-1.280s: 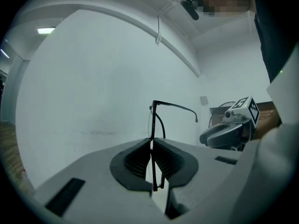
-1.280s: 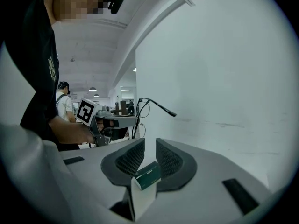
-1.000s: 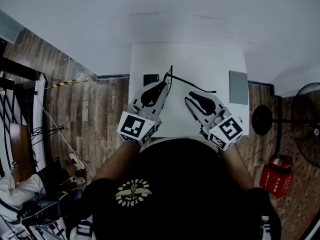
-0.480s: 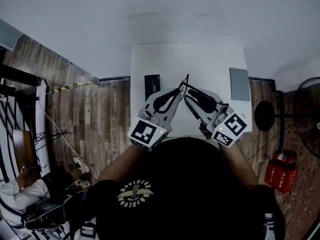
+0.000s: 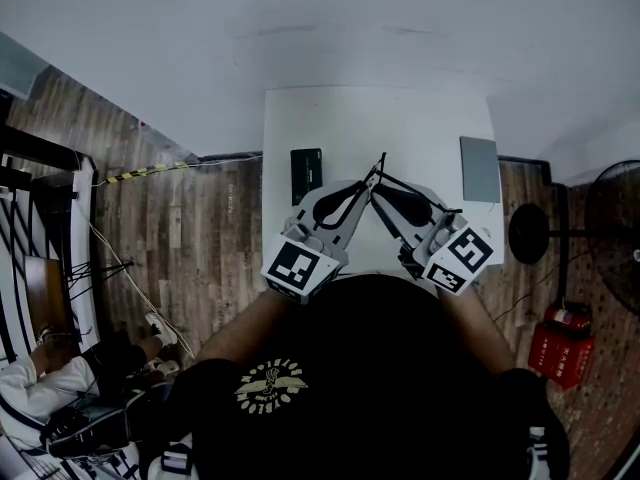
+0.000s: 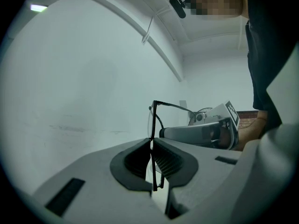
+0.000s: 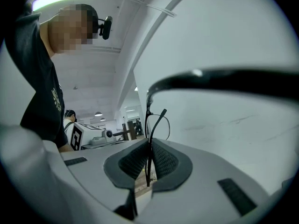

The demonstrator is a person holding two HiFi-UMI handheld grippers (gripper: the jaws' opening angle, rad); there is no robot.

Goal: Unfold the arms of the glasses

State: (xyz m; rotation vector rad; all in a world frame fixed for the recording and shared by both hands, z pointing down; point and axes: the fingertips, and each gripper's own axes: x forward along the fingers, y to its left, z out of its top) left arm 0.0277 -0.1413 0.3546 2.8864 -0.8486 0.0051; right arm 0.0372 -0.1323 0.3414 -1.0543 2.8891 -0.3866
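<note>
Now the left tool pinches the thin black glasses, the right tool just closed on them.

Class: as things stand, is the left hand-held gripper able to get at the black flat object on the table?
Probably not yet: the left hand-held gripper is shut on the glasses. The black flat object lies close beside it on the table, nothing between.
</note>
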